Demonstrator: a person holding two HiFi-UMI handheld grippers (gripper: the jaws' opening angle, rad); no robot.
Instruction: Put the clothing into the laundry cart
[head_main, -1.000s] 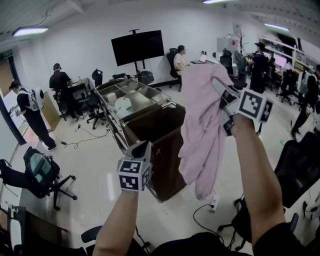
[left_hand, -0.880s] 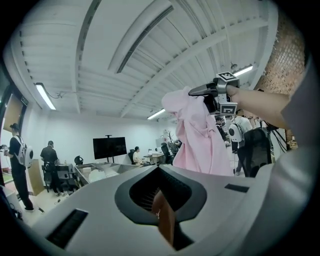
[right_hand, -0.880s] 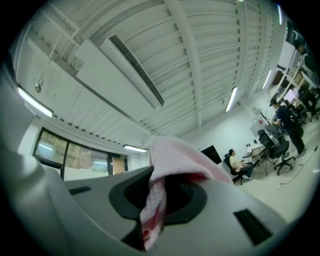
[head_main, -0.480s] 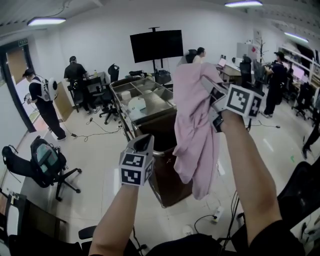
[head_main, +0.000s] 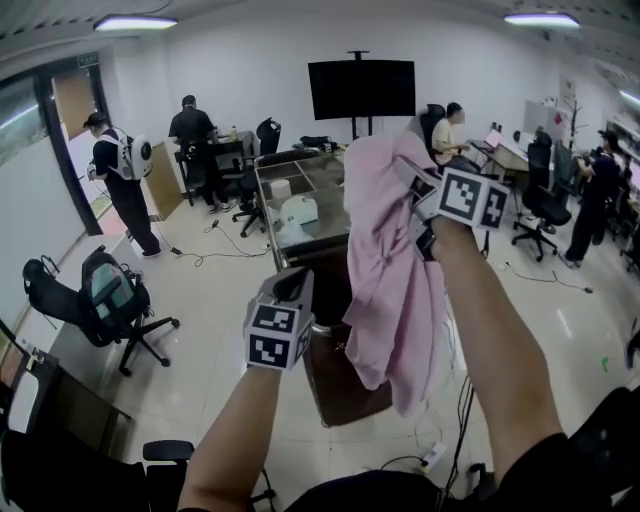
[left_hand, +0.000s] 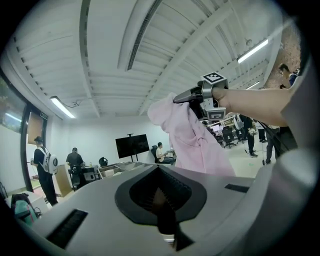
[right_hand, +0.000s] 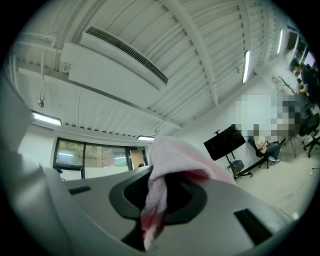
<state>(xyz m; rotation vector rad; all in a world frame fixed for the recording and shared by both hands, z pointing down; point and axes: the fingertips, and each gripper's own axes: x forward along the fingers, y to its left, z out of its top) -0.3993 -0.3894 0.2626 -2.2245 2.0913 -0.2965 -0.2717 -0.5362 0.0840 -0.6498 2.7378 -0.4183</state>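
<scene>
Item: pink garment (head_main: 385, 285), clamped in right hand-held gripper (head_main: 420, 205); lift hem clear over laundry cart (head_main: 338, 375) rim before release; left hand-held gripper (head_main: 292, 285) closed, empty.

We stood in an open office, with a black screen (head_main: 361, 89) on a stand at top centre, swivel chairs (head_main: 108, 300) at the left, people (head_main: 455, 128) working at desks (head_main: 500, 152) at the upper right, and strip lights (head_main: 134, 22) overhead.

Pink garment (head_main: 385, 270) in my right gripper (head_main: 408, 178): soft matt cloth, creased. Laundry cart (head_main: 340, 380): metal rim, dull sheen; dark matt body. Left gripper (head_main: 292, 287) shell: smooth matt grey plastic. Floor (head_main: 220, 290) glossy.
</scene>
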